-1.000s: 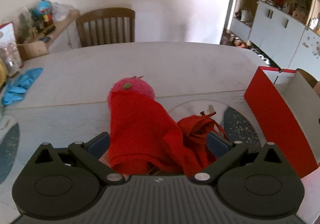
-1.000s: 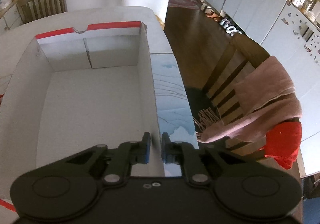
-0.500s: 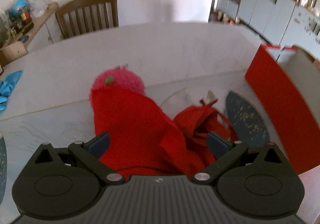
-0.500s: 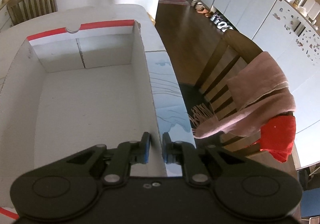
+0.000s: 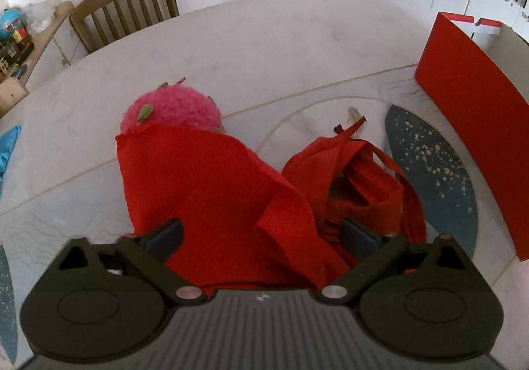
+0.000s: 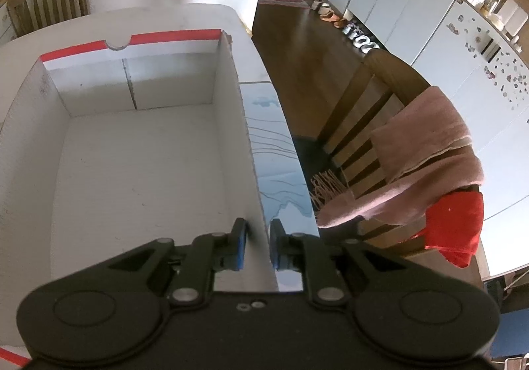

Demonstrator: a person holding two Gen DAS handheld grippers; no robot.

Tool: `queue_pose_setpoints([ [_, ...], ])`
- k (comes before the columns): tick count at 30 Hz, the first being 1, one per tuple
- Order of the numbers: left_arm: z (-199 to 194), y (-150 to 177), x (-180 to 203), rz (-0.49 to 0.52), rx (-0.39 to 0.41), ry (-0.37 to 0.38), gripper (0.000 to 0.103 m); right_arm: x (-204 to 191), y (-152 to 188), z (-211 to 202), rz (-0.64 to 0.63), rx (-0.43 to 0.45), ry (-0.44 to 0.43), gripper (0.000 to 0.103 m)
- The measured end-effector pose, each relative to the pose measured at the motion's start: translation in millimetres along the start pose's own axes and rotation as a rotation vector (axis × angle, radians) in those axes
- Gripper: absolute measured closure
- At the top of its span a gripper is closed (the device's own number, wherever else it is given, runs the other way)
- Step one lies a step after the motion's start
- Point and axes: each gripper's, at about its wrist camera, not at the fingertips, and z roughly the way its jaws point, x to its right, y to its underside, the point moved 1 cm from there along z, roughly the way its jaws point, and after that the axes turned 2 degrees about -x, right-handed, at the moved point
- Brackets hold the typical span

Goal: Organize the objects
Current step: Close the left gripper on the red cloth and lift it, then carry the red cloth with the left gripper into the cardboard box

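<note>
A crumpled red cloth (image 5: 211, 191) lies on the table with its near part between the wide-open fingers of my left gripper (image 5: 261, 234). A fuzzy pink ball (image 5: 172, 109) sits just behind the cloth, partly covered by it. A red-sided cardboard box (image 5: 469, 125) stands at the right. In the right wrist view the box's white inside (image 6: 139, 171) is empty. My right gripper (image 6: 257, 247) is shut on the box's right wall (image 6: 246, 152), which passes between the two blue pads.
A wooden chair (image 5: 125, 6) stands beyond the table's far edge. A blue item (image 5: 8, 145) lies at the left edge. Right of the box, a chair draped with a pink towel (image 6: 426, 158) and a red cloth (image 6: 456, 224) stands beside the table edge.
The left gripper has come down and forward over the red cloth, which now lies deeper between its fingers. The right gripper keeps its hold on the box wall.
</note>
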Motion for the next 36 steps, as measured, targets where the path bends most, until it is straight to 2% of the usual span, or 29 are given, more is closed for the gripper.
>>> queue_pose_setpoints([
  [1, 0.4, -0.6, 0.4, -0.002, -0.008, -0.001, 0.03, 0.1, 0.1, 0.0, -0.001, 0.0, -0.003, 0.089],
  [2, 0.9, -0.7, 0.9, -0.006, -0.017, -0.006, 0.053, 0.3, 0.4, 0.0, -0.001, 0.002, -0.006, 0.089],
  [3, 0.9, -0.7, 1.0, -0.011, -0.023, -0.012, 0.067, 0.5, 0.7, 0.0, -0.004, 0.003, -0.011, 0.089],
  [5, -3.1, 0.2, 1.9, -0.017, -0.016, -0.024, 0.076, 0.9, 1.3, 0.1, -0.01, 0.005, -0.018, 0.088],
  [6, -5.7, 0.5, 3.0, -0.012, -0.009, -0.03, 0.087, 1.3, 1.4, 0.2, -0.012, 0.004, -0.022, 0.088],
  [8, -14.1, 0.5, 5.4, -0.007, 0.01, -0.052, 0.095, 1.9, 1.4, -0.5, -0.019, 0.006, -0.031, 0.088],
  [11, -30.4, -1.0, 6.1, -0.025, 0.038, -0.06, 0.099, 3.1, 0.8, -0.3, -0.022, 0.004, -0.045, 0.088],
  [15, -52.8, -4.9, 6.1, -0.064, 0.066, -0.064, 0.101, 7.6, 0.9, 0.5, -0.023, -0.002, -0.072, 0.094],
  [22, -103.6, -14.4, 9.2, -0.135, 0.111, -0.012, 0.101, 8.8, 6.4, -1.0, -0.066, 0.0, -0.123, 0.098],
  [29, -146.2, -27.6, 31.7, -0.128, 0.138, 0.061, 0.101, 7.5, 8.4, -3.6, -0.084, 0.003, -0.155, 0.1],
  [36, -187.4, -51.4, 68.4, -0.083, 0.217, 0.118, 0.101, 11.2, 12.0, -5.4, -0.094, 0.006, -0.198, 0.101],
])
